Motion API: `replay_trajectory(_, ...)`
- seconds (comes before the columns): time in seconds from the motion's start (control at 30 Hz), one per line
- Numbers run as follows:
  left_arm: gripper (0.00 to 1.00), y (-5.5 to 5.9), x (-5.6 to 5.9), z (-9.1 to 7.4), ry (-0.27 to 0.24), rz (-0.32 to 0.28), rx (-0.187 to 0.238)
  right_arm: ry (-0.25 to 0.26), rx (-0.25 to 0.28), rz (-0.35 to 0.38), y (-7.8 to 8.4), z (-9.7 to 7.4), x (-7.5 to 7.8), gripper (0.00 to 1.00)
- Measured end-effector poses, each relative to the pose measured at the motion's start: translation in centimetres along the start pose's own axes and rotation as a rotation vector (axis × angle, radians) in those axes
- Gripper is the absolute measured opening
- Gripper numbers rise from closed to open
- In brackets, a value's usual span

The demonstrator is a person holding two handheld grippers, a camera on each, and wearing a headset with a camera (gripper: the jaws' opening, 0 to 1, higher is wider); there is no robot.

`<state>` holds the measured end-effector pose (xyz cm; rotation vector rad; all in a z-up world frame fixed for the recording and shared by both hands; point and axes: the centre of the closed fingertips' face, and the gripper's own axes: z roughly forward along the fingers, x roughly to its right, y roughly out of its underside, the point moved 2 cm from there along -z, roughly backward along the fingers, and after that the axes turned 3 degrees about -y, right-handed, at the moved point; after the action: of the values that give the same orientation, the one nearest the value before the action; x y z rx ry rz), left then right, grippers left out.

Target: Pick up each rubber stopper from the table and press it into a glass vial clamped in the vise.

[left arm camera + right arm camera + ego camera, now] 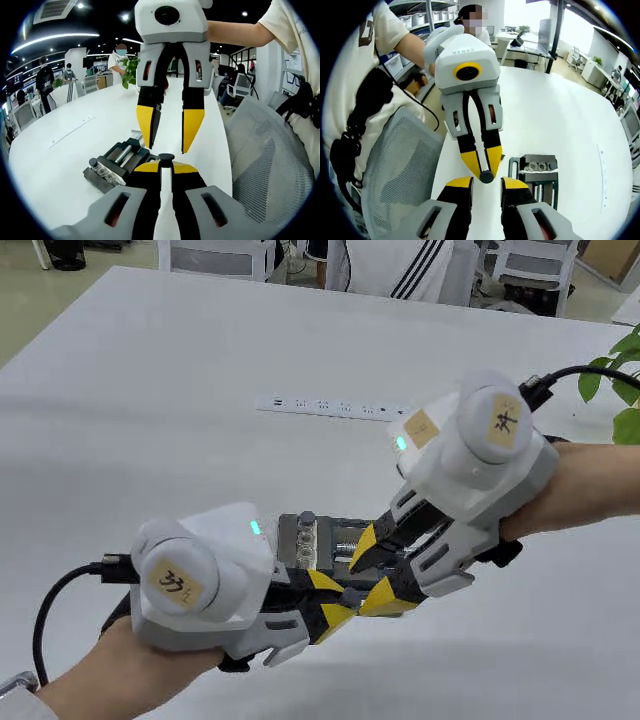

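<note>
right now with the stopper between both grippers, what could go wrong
1. The stopper is pinched only at the left gripper's tips, with the right gripper open just short of it; a mistimed release could drop it.
2. This is close to the table edge, with a chair beside it, so a dropped stopper could roll off.

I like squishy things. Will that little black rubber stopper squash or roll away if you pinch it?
Probably slightly squashy yet grippy: the small black rubber stopper sits pinched by the left gripper. It looks round, so it might roll if dropped.
</note>
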<state>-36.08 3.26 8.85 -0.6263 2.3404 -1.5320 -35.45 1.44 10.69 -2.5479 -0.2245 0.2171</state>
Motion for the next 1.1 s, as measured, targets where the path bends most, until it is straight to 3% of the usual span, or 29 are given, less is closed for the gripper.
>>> replay_trajectory(0.2,0.03,-0.15,0.16,-0.22,-0.007,0.005,0.015,-0.005,0.057,0.056,-0.09,0.04,-0.25,0.15)
replay_trajectory(0.53,0.03,-0.48,0.15,-0.21,-0.003,0.009,0.024,-0.03,0.055,0.059,-0.3,0.4,-0.97,0.13)
replay_trajectory(1.1,0.03,-0.66,0.31,0.07,0.003,-0.005,0.022,-0.01,0.018,0.032,-0.2,0.3,-0.84,0.08)
